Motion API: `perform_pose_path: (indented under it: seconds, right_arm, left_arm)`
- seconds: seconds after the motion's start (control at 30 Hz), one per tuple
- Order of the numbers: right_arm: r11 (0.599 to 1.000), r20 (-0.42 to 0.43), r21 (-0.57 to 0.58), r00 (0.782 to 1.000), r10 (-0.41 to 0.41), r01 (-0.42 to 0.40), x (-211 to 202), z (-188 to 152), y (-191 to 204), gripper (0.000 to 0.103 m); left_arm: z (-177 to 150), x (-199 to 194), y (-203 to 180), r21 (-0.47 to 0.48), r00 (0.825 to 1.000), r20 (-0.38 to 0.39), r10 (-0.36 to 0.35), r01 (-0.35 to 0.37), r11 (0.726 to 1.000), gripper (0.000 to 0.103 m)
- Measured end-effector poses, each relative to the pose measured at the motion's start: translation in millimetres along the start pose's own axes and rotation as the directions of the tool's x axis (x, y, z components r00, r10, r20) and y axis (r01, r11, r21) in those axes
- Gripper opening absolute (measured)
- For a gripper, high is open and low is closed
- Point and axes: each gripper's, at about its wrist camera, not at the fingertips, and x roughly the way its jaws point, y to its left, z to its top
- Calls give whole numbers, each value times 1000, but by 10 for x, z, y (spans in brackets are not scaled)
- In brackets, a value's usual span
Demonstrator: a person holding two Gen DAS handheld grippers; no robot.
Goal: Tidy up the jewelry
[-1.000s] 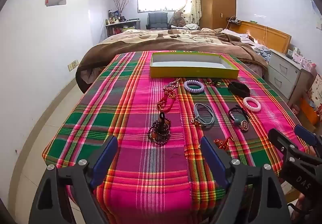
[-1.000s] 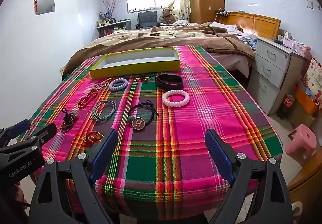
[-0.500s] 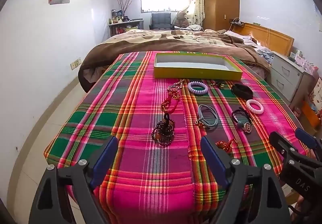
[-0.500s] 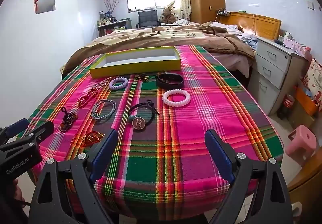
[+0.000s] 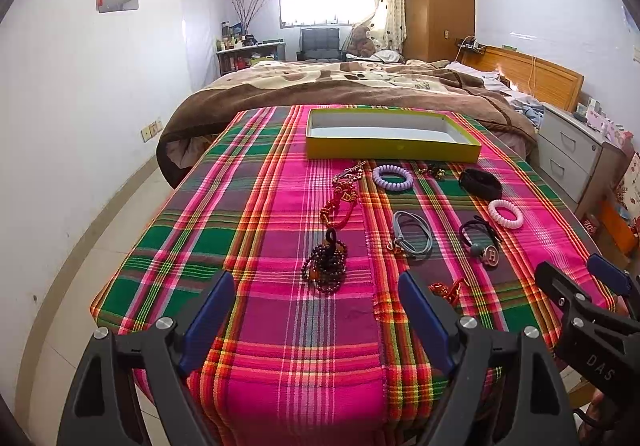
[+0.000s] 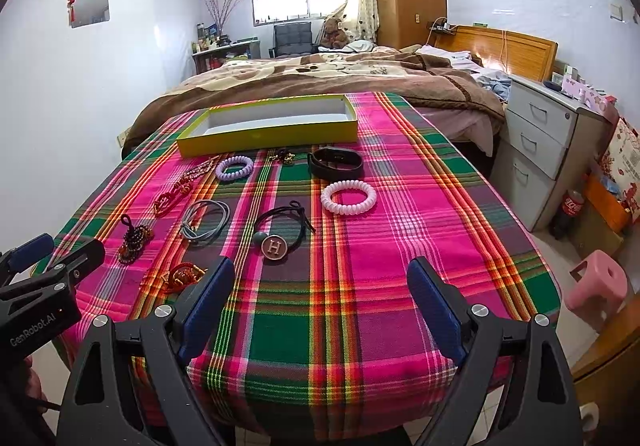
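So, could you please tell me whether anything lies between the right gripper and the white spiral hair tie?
Nothing visible does. The right gripper, open, hovers over bare plaid tablecloth, and the white spiral hair tie lies straight ahead. The H-charm hair tie lies left of that line.

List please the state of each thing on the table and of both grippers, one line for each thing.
left gripper: open, holds nothing.
right gripper: open, holds nothing.
yellow box: lid off, nothing inside.
purple coil tie: flat on the cloth.
white coil tie: flat on the cloth.
black band: closed in a loop.
H hair tie: flat, charm face up.
bead bracelet: heaped.
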Motion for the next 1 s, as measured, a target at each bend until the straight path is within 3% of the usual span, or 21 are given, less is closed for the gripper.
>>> perform_pose_path:
  seconds: [1.0]
  right_arm:
    - [1000,6,-4,1000,-10,10,-57,1,6,89]
  left_arm:
    - [17,-60,27,-1,1000,2,-6,6,1000,84]
